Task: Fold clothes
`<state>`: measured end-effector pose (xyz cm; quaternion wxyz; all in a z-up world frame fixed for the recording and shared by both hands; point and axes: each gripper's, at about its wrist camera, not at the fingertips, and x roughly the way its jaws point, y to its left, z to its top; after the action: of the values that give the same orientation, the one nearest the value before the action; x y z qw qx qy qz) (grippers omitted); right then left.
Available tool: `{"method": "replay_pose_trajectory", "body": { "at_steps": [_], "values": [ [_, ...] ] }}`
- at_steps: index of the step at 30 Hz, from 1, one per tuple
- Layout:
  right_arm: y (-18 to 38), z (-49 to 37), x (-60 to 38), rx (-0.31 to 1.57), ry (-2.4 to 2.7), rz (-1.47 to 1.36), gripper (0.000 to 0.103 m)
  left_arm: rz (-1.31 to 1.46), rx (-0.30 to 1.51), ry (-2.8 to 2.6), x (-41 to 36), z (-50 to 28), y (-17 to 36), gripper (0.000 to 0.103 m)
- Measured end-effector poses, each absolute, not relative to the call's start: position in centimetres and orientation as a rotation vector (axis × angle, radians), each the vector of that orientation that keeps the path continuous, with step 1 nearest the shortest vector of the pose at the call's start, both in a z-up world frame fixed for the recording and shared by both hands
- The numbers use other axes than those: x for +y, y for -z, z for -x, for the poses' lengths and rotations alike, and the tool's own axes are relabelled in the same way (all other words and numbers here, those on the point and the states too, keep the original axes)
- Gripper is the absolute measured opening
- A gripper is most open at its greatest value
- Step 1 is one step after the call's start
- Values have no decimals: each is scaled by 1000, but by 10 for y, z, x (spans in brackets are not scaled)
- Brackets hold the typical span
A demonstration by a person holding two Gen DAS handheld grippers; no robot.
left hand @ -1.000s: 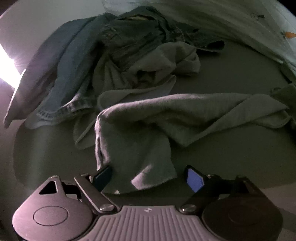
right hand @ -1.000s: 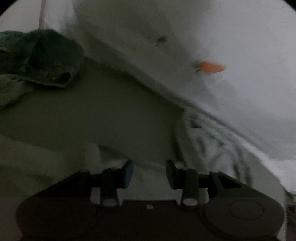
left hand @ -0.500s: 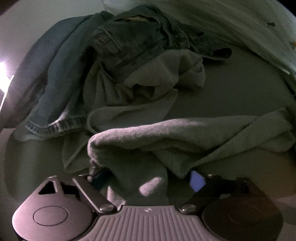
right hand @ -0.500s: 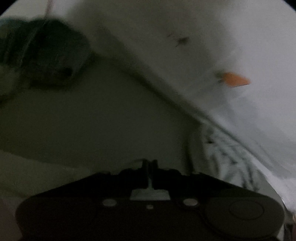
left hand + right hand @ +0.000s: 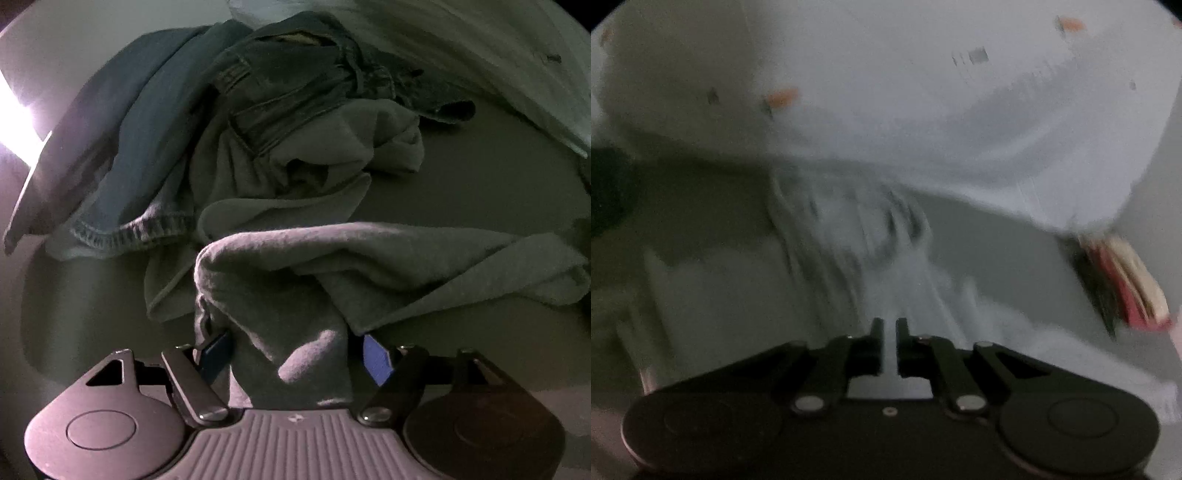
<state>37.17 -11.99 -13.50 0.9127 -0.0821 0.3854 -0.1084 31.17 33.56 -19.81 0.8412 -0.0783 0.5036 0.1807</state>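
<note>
Light: bright glare [image 5: 18, 122] at the far left edge of my left wrist view; the rest of the scene is dim.
Jeans: blue denim jeans [image 5: 155, 147] heaped at upper left, hem cuff toward me, waistband bunched at the top of the pile.
Second grey piece: pale grey cloth [image 5: 332, 147] crumpled under and beside the jeans, touching them.
Surface: flat grey bed or table top [image 5: 480, 192]; I cannot tell which.
Grey garment: grey fleece garment [image 5: 369, 266] stretched across the middle of the left view, one end hanging down toward my tool, the other running off to the right.
Left gripper: left gripper [image 5: 295, 354] spread wide; the hanging end of the grey garment lies between the blue pads [image 5: 376, 358]. No clamp that I can see.
Right gripper: right gripper [image 5: 890, 328] nearly closed, only a thin gap, with pale cloth running through it. I read this as pinching the grey garment [image 5: 923, 295]; the view is blurred.
Bedding: white fabric with small orange marks [image 5: 886, 110] fills the upper right wrist view.
Far right: red and cream object [image 5: 1126, 280], too blurred to name.
</note>
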Motion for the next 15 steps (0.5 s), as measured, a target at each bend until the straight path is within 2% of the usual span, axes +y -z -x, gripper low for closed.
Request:
{"method": "replay_pose_trajectory", "body": {
  "at_steps": [1, 2, 3, 6, 15],
  "values": [
    [139, -359, -122, 808, 233, 164, 20, 166, 1064, -382, 335, -311, 197, 64],
    [143, -346, -123, 822, 243, 159, 29, 158, 1063, -386, 334, -312, 195, 50],
    [146, -333, -124, 835, 252, 154, 33, 155, 1061, -389, 333, -311, 193, 34],
    [153, -309, -118, 859, 223, 89, 37, 192, 1052, -388, 335, -304, 183, 13],
    [150, -264, -87, 808, 121, 152, 37, 757, 972, -119, 369, -230, 108, 8]
  ]
}}
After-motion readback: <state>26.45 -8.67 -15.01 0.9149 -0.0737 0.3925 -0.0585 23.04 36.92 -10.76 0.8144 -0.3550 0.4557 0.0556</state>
